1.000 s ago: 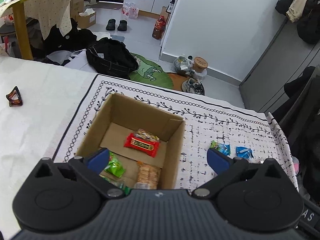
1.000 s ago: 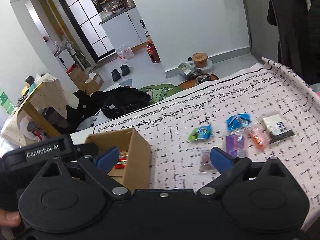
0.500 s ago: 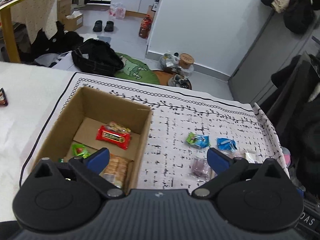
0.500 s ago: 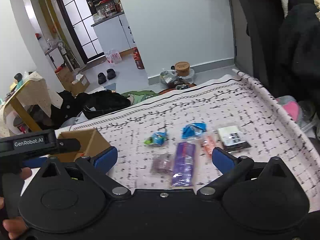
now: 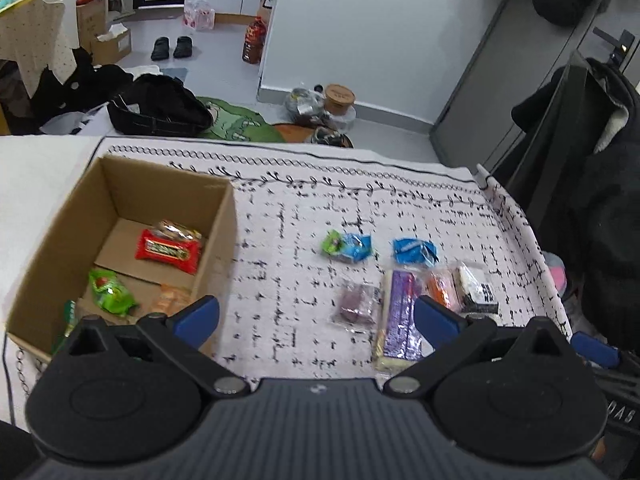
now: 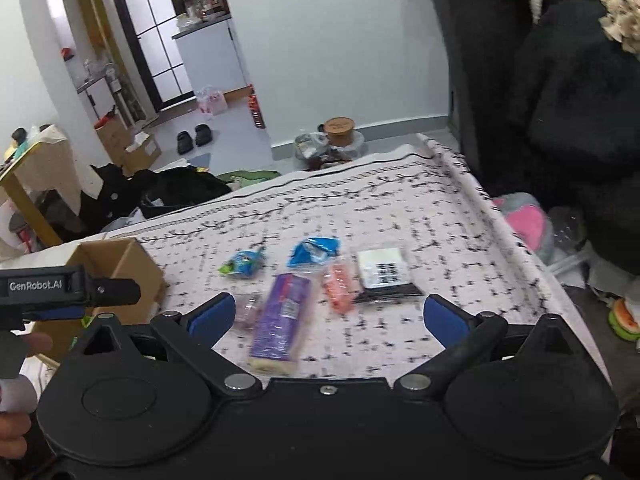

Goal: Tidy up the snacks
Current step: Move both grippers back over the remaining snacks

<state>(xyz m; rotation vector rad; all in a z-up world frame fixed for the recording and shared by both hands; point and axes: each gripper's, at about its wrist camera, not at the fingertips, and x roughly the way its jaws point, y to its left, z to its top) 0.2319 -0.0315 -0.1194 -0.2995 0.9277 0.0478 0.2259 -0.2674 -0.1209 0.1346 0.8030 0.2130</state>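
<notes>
Lowering the right gripper (image 6: 326, 316), jaws wide, squarely across the purple bar (image 6: 280, 320) right of the box (image 5: 120, 208) should grip cleanly; left gripper (image 5: 316, 316) wide too.

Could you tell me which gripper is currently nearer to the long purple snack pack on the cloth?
Right. The right gripper hangs open almost directly over the long purple snack pack, which lies by its left finger. The left gripper is open too, farther left, beside the cardboard box.

patterned tablecloth (image 5: 304, 208), black slippers (image 5: 172, 47), dark bag (image 5: 160, 106)
</notes>
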